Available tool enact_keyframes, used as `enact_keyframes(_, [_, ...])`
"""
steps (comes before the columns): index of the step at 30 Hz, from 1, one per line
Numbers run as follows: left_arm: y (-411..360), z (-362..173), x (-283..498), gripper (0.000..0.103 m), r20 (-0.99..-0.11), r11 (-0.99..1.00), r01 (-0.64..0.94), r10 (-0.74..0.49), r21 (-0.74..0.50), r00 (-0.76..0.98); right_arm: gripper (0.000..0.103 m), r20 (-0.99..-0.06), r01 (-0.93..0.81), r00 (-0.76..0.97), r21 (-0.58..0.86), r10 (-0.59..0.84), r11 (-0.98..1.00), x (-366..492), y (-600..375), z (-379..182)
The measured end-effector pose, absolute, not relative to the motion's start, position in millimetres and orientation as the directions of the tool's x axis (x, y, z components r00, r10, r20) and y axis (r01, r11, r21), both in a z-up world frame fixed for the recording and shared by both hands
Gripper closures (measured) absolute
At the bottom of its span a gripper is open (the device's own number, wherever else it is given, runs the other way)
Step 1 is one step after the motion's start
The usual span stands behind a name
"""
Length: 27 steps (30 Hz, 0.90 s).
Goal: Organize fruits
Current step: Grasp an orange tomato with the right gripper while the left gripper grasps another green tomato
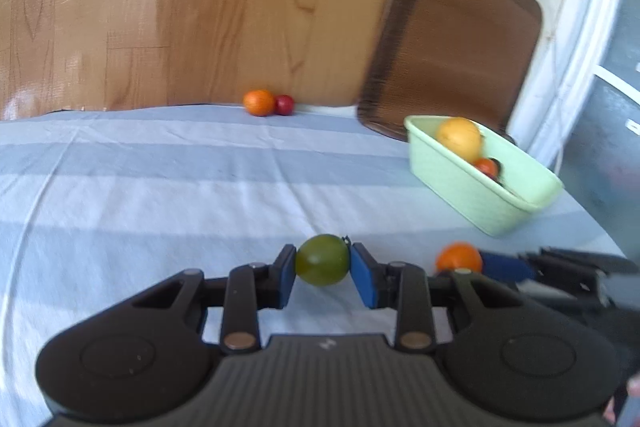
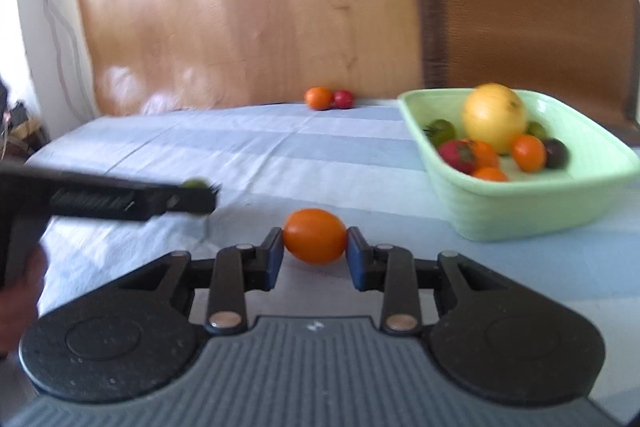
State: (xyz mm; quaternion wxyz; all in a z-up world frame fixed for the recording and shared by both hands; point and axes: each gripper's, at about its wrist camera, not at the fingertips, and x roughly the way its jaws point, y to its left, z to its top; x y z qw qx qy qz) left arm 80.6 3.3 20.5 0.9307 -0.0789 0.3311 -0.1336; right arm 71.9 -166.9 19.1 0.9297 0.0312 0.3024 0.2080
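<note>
Two tools (image 1: 322,261) (image 2: 315,242) each grip one tomato.

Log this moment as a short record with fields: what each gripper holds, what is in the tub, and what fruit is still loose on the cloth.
left gripper: shut on green tomato
right gripper: shut on orange tomato
green tub: large yellow fruit plus several small red, orange, green and dark fruits
loose at far table edge: orange fruit touching red fruit
surface: blue striped cloth
</note>
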Motion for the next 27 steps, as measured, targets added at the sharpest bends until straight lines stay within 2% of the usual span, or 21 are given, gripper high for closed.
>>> enact_keyframes(27, [-4,10,64,0.072,-0.578,0.959,0.213,-0.281,-0.185,0.766,0.067,-0.567,-0.364,0.715,0.198,0.409,0.910,74,-169,17])
